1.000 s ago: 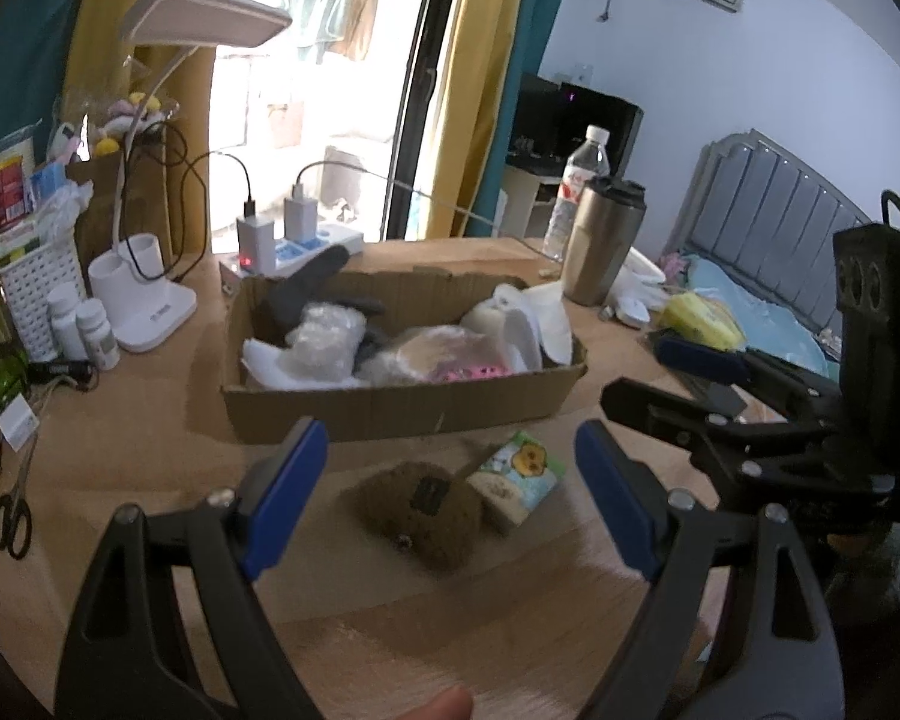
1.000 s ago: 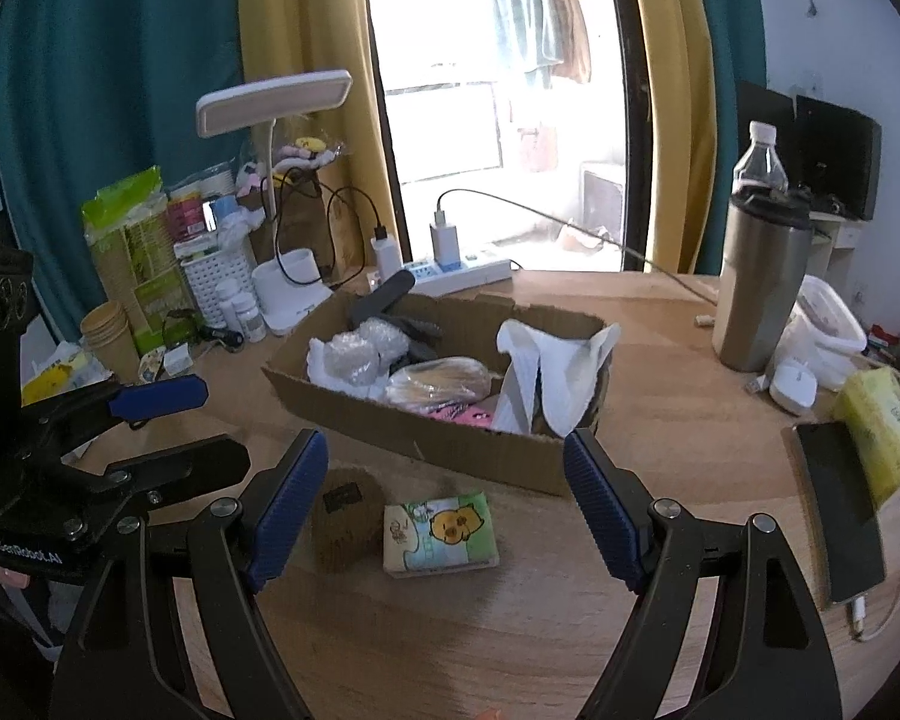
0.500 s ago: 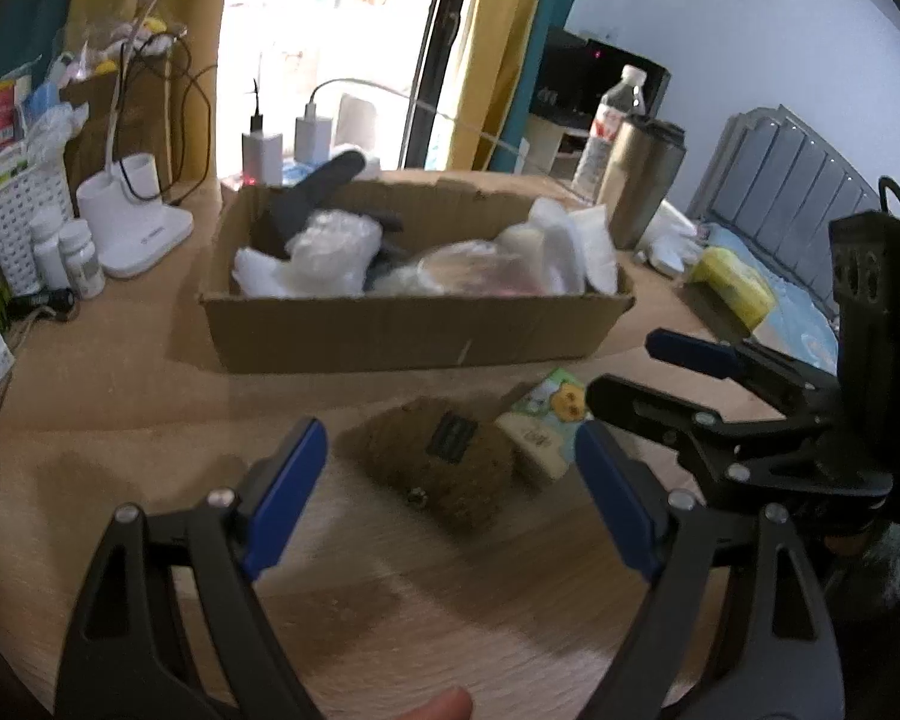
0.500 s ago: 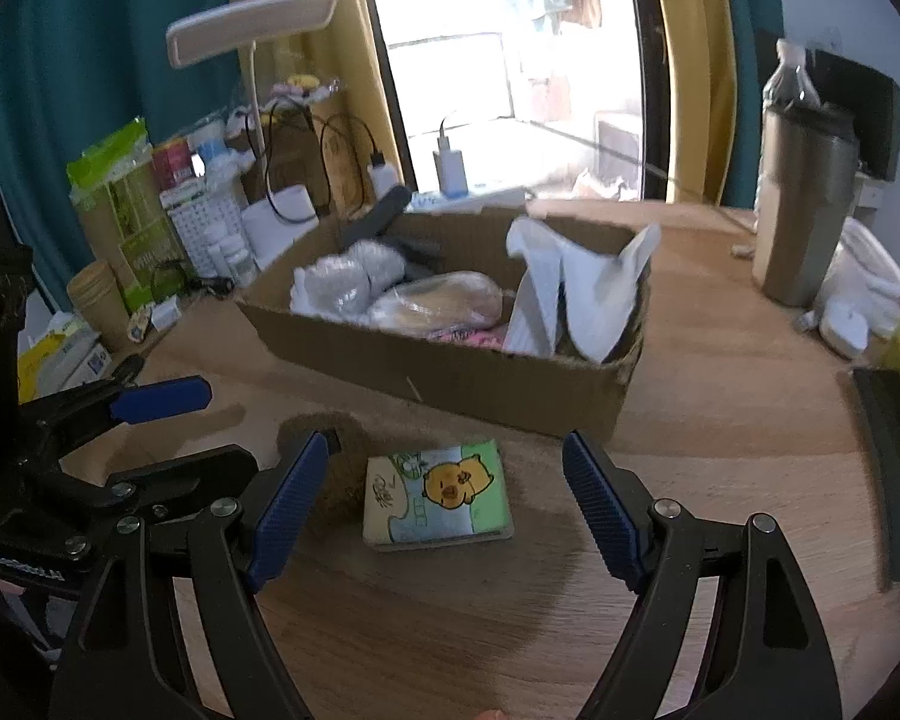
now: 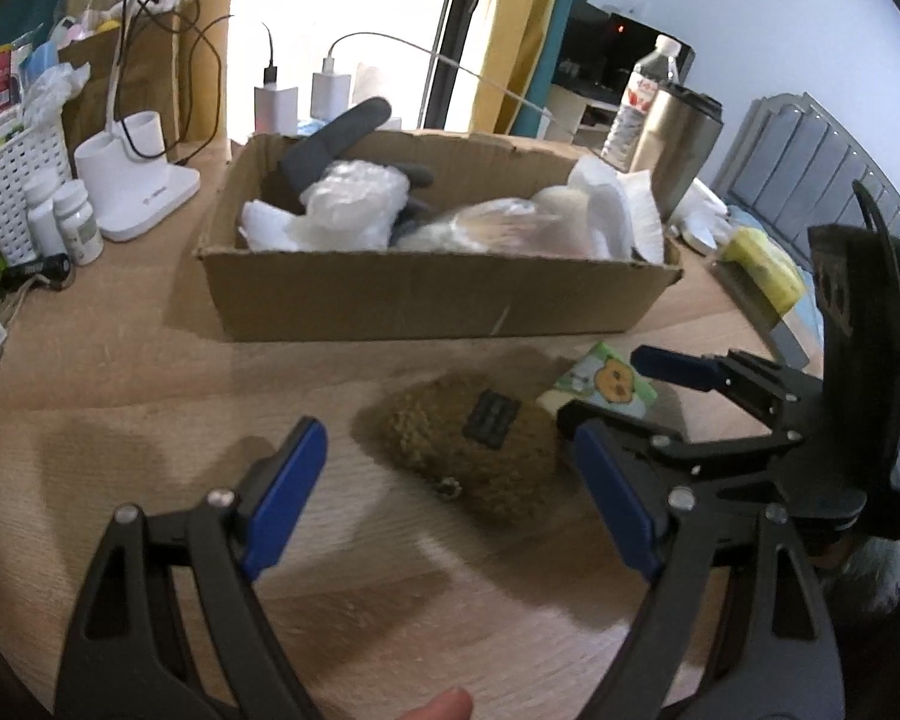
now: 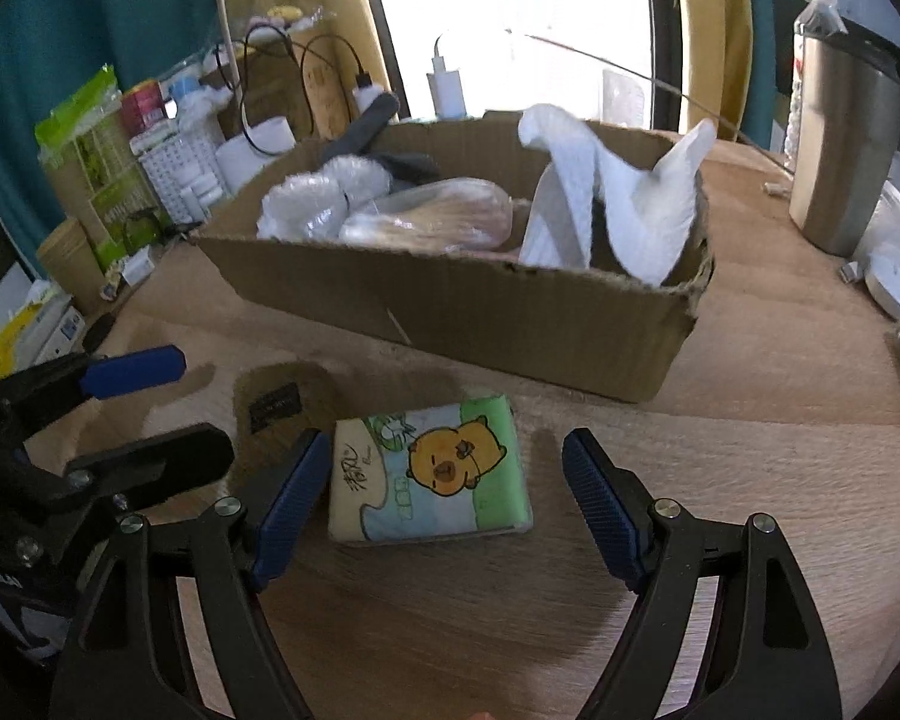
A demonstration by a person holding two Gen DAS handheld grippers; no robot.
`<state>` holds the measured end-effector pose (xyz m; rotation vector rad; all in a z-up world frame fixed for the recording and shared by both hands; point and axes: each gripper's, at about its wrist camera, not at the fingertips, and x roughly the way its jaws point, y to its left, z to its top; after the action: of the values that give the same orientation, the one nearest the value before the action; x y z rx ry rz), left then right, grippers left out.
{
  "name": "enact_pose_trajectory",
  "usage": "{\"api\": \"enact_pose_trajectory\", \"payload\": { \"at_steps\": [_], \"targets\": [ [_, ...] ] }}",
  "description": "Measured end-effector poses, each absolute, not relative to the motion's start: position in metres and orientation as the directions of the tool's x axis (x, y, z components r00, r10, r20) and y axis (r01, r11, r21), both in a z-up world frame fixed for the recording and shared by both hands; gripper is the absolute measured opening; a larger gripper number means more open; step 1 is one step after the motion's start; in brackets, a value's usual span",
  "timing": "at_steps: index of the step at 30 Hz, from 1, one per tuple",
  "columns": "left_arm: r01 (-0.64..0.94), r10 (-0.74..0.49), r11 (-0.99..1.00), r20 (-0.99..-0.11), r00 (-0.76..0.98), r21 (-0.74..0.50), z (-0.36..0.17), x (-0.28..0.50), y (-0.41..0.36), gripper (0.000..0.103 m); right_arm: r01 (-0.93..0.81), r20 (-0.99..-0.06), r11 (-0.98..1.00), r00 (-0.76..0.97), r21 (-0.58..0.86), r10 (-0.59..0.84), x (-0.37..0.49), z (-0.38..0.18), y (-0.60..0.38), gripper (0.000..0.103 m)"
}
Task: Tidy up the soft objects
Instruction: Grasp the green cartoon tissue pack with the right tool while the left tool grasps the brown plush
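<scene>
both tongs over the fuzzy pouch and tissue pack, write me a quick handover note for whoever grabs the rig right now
Left tongs: open, empty, poised above the brown fuzzy pouch, not touching it.
Right tongs: open, empty, straddling the cartoon tissue pack, pads clear of it on both sides.
Both items lie side by side on the wooden table, just in front of the cardboard box.
Done: the box already holds a white cloth, bagged soft items and a grey piece.
Left: grip the pouch and the tissue pack, then probably place both in the box.
</scene>
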<state>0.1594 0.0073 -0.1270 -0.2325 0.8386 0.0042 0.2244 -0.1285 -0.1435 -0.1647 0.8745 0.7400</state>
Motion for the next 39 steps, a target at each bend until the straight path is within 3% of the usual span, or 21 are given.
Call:
{"api": "enact_pose_trajectory", "payload": {
  "at_steps": [7,36,39],
  "targets": [
    [-0.088,-0.086,0.978,-0.753,0.652,-0.188,-0.130,0.168,0.001,0.086,-0.658,-0.744,0.734,0.404,0.169,0.533,0.223,-0.145,-0.131,0.077],
    [-0.073,-0.093,0.983,-0.804,0.587,-0.167,-0.155,0.198,-0.015,0.085,-0.617,-0.736,0.759,0.412,0.209,0.538,0.231,-0.143,-0.174,0.080],
    [-0.048,-0.099,0.986,-0.802,0.589,-0.157,-0.154,0.194,-0.018,0.070,-0.619,-0.738,0.760,0.416,0.199,0.532,0.230,-0.143,-0.171,0.083]
  ]
}}
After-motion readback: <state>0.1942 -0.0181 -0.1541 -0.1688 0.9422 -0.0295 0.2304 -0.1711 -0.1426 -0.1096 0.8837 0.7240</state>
